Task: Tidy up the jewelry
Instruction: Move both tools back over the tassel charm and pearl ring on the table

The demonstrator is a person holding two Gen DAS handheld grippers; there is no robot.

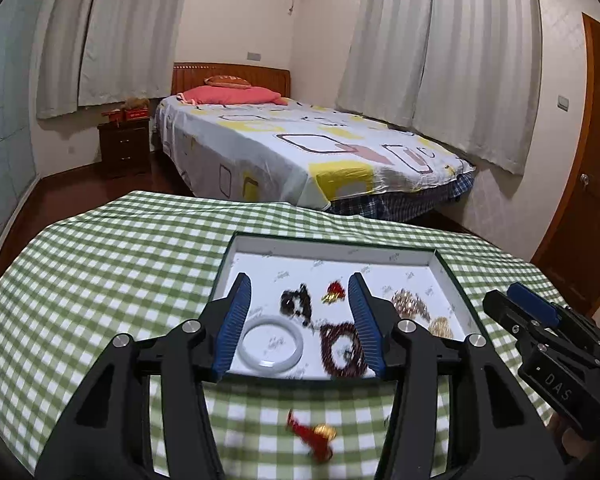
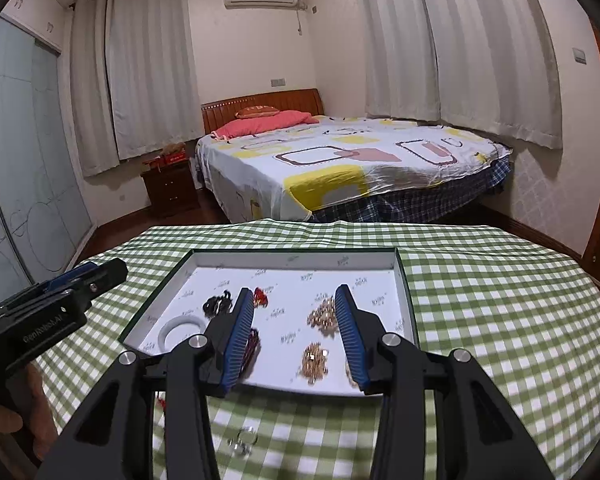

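The open box (image 1: 456,292) stood on the green-checked tabletop (image 1: 100,280) and served as the reference for all positions. Most of the jewelry was already inside it, so the task was judged largely complete.

Counted inside the box:
- one white bangle (image 1: 270,346) at the near left;
- one dark red bead bracelet (image 1: 342,350) just right of the bangle;
- one dark cluster (image 1: 296,300) toward the middle;
- one small red-and-gold piece (image 1: 334,291) beside that cluster;
- gold-coloured heaps at the right: two showed clearly (image 2: 323,314) (image 2: 315,360), and a third at the near right edge was partly hidden by a finger.

Still outside, on the cloth in front of the box's near wall:
- one red-and-gold ornament (image 1: 312,436), blurred;
- one small silvery cluster (image 2: 242,442), its make-up too blurred to tell.

Two items were therefore judged outstanding.

The left gripper (image 1: 300,320) hovered over the box's near wall, its jaws parted with nothing between them. The right gripper (image 2: 296,332) stood likewise parted and empty over the box's near right portion.
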